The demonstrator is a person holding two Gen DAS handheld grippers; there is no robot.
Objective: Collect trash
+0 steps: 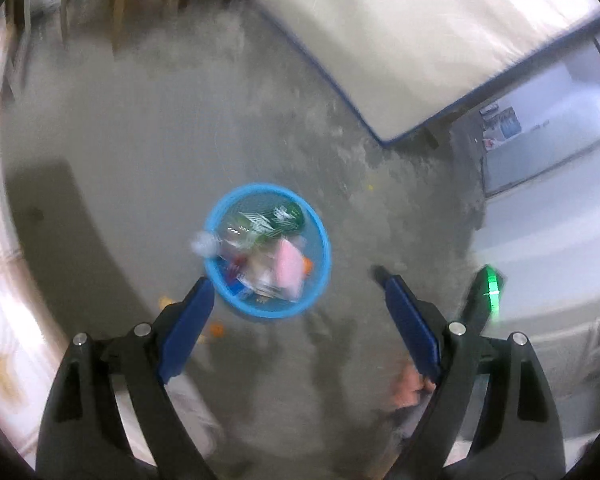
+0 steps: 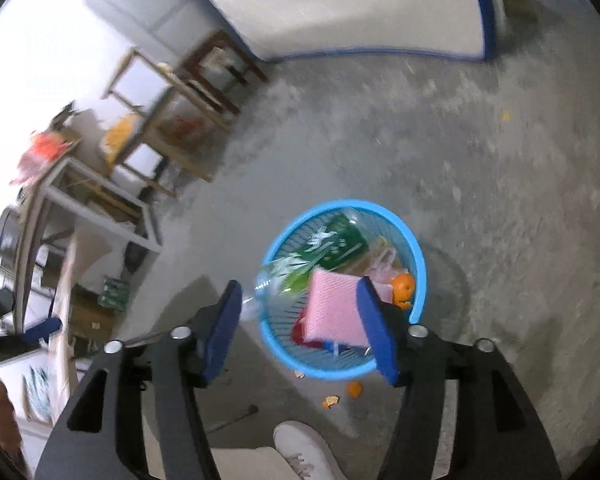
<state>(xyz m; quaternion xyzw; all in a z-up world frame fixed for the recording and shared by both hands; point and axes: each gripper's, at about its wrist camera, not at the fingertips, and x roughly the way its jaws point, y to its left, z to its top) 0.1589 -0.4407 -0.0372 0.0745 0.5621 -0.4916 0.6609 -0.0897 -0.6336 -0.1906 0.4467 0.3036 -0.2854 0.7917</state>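
Basket [image 1: 268,250]: blue mesh, round, on the grey floor [image 1: 140,140]; lower centre of both wrist views. Holds a clear bottle [image 1: 206,243] leaning over the left rim, a green packet [image 2: 334,246], a pink sponge [image 2: 332,308], an orange [image 2: 403,285] and smaller wrappers too blurred to name.

Left gripper [image 1: 296,284]: jaws wide apart, nothing between them; the basket sits beyond and slightly left of the gap, close past the left jaw tip.

Right gripper [image 2: 298,292]: jaws apart, empty. The sponge shows through the gap, but it lies down in the basket, not in the grip. Seen from the left wrist, this gripper shows as a dark shape with a green light [image 1: 490,280] at right.

Loose trash: orange peel scraps [image 2: 342,394] on the floor just below the basket in the right view; small, no clear long axis. In the left view the same scraps [image 1: 216,330] blur beside the left jaw.

Relation for the coming move, judged: the scraps lie below and behind both sets of jaws, towards the person's white shoe [image 2: 304,452]. Either gripper must dip back down. Which is nearer, I cannot tell.

Surroundings: white blue-edged mattress [image 1: 400,40] at top; wooden stools [image 2: 188,92] upper left in the right view.
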